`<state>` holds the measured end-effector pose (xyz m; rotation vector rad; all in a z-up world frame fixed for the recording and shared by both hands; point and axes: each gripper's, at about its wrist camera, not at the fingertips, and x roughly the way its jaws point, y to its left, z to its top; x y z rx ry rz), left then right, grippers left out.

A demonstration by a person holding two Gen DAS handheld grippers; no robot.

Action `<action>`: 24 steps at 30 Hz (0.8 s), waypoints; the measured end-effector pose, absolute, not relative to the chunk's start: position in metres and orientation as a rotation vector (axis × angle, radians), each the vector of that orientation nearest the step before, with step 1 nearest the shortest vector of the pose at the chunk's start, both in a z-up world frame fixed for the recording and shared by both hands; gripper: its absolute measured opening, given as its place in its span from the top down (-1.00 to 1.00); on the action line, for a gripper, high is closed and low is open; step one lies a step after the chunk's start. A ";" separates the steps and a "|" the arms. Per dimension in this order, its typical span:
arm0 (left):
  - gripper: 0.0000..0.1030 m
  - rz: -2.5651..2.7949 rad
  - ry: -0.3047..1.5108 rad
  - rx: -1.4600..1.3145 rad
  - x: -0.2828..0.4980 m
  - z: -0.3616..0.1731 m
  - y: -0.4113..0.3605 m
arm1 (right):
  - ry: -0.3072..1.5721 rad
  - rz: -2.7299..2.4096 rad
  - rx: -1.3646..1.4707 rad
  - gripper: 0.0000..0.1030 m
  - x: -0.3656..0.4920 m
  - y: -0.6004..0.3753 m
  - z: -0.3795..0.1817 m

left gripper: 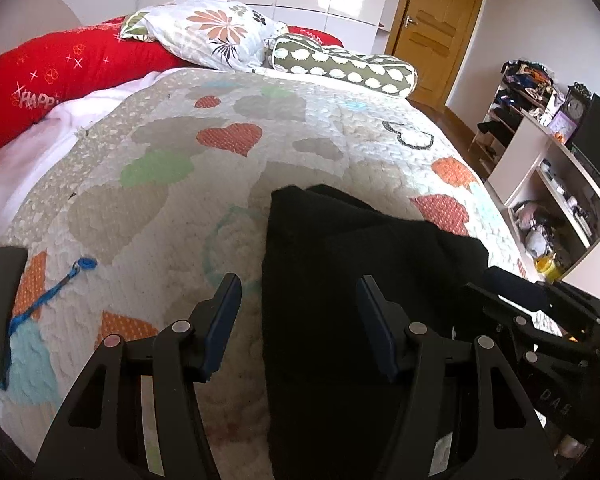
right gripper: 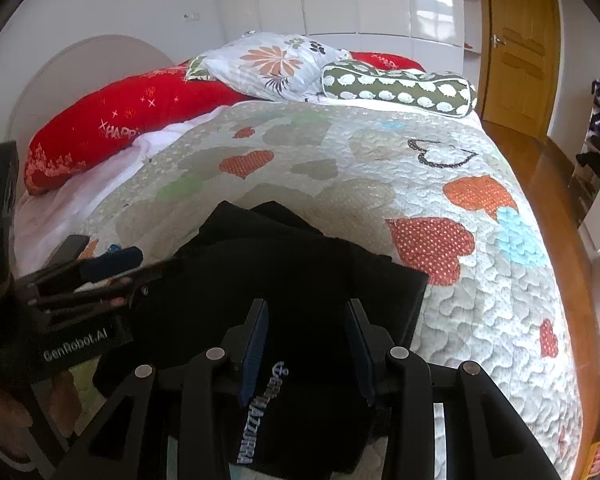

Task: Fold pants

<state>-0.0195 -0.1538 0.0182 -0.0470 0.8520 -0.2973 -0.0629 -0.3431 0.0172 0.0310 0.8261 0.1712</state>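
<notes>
Pants (left gripper: 340, 280) lie dark and bunched in layers on the bed, close to both tools, and they look partly folded already. Nearest of all, the left tool (left gripper: 298, 320) hangs just over the left edge of the pants with its two fingers wide apart and nothing pinched between them, so it is open. I think it waits there so it can catch that edge for the next fold. The right tool (right gripper: 306, 344) hovers over the pants too, above a part with white letters on it (a label, maybe). Its fingers stand closer together, but a gap shows on both sides and no cloth is squeezed, so it seems open and holds nothing. A bit farther off, the quilt (right gripper: 480, 280) with its orange and red hearts gives a flat, soft place for folding. Far back sit a red pillow (left gripper: 60, 76), a flowery pillow (left gripper: 212, 32) and a green spotted roll pillow (right gripper: 400, 88), out of the way.
</notes>
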 end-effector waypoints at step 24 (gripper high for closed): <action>-0.18 -0.268 0.876 -0.001 -0.037 -0.002 -0.168 | 0.898 0.124 0.017 0.21 -0.089 -0.348 -0.019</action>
